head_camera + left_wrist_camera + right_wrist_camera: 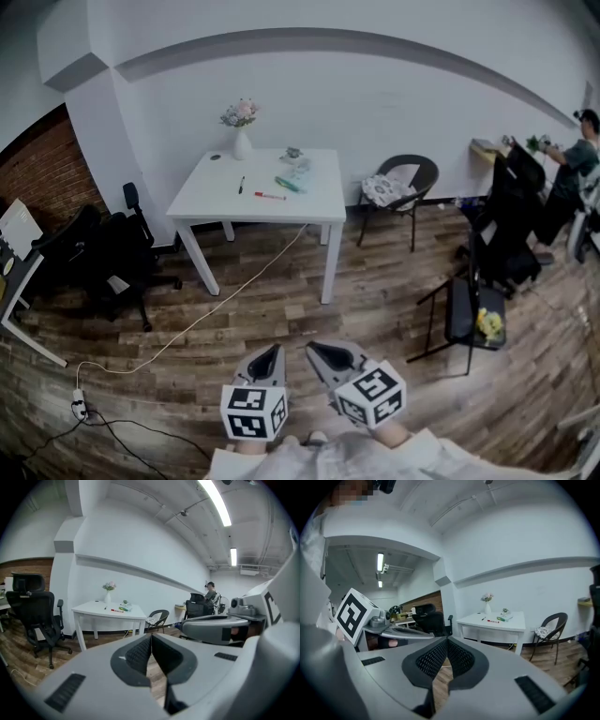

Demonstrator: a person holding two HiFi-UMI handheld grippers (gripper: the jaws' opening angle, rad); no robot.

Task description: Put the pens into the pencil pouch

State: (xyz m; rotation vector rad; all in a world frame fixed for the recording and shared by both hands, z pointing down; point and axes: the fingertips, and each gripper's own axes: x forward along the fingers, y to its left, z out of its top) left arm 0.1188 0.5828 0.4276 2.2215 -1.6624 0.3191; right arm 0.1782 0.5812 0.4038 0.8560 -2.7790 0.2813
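Far across the room, a white table carries a black pen, a red pen and a pale green pencil pouch. Both grippers hang low in front of me, well short of the table, each shut with nothing between its jaws: the left gripper and the right gripper side by side. In the left gripper view the table with the red pen lies beyond the left gripper. The right gripper also faces the table.
A white vase with flowers stands at the table's back. A black office chair is left of the table, a wicker chair right of it. A white cable runs over the wooden floor. A person stands at far right.
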